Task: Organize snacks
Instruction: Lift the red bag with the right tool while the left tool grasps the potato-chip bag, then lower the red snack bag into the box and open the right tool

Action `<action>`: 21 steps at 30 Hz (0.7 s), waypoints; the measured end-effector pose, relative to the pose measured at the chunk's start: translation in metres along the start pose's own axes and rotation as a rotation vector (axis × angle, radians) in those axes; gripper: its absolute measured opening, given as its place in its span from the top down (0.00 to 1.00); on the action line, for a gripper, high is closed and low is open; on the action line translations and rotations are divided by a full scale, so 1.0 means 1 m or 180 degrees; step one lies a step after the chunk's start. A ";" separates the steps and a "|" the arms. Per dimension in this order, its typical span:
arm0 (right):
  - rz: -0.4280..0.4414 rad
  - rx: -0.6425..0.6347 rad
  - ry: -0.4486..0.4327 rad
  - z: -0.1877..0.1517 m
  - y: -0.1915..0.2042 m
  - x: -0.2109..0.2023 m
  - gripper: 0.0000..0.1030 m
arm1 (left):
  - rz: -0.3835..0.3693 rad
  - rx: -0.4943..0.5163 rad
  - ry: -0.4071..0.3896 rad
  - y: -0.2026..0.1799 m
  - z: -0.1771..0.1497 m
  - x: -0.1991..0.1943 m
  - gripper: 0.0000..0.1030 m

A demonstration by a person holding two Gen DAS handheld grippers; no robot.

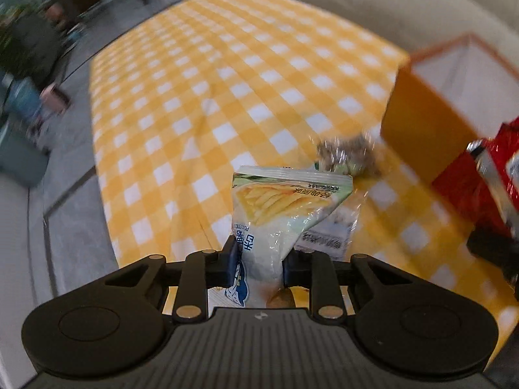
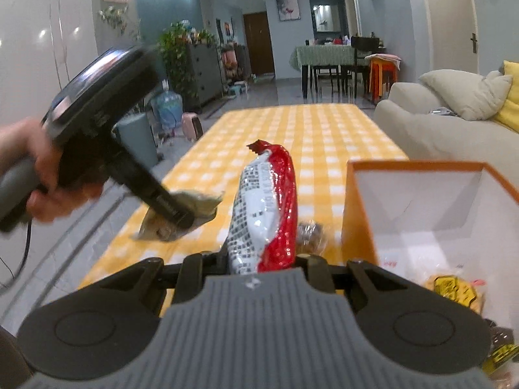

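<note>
Left tongs (image 1: 258,264) clamp a pale green chip packet (image 1: 285,207). Right tongs (image 2: 261,264) clamp a red-and-white snack bag (image 2: 264,207), beside the orange box (image 2: 360,214) on the checked table (image 2: 318,136).

Far tablecloth (image 2: 324,129) bare, passable; orange box (image 2: 360,207) walls block right, sofa (image 2: 438,136) beyond

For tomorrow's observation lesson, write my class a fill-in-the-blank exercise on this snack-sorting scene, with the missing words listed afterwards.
1. The left gripper is shut on a pale green packet that pictures ______.
2. The packet held by the right gripper is silver and ______.
3. The tablecloth has a white and ______ check.
4. The open box is orange outside and ______ inside.

Missing words: fries; red; yellow; white
</note>
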State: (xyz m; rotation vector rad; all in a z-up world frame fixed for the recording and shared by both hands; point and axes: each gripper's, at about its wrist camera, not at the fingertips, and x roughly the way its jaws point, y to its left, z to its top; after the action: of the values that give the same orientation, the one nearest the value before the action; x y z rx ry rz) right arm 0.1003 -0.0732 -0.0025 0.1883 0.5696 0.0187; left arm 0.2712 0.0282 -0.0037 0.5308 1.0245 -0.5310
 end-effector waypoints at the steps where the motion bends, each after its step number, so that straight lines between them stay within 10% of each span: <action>1: -0.0003 0.0034 -0.0055 0.005 -0.003 -0.005 0.78 | -0.0027 -0.0111 -0.0045 0.001 -0.003 -0.008 0.73; 12: -0.0083 0.0973 -0.0352 0.066 -0.106 -0.062 0.78 | -0.0383 -0.1233 -0.0747 -0.033 -0.010 -0.088 0.73; 21: 0.0712 0.2349 0.0421 0.056 -0.203 -0.029 0.78 | -0.0962 -0.1817 -0.0895 -0.071 -0.024 -0.083 0.73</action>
State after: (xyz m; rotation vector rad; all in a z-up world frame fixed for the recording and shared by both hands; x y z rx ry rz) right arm 0.0990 -0.2844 0.0219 0.9743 0.6663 0.0375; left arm 0.1756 0.0029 0.0486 -0.2047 0.9345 -0.5305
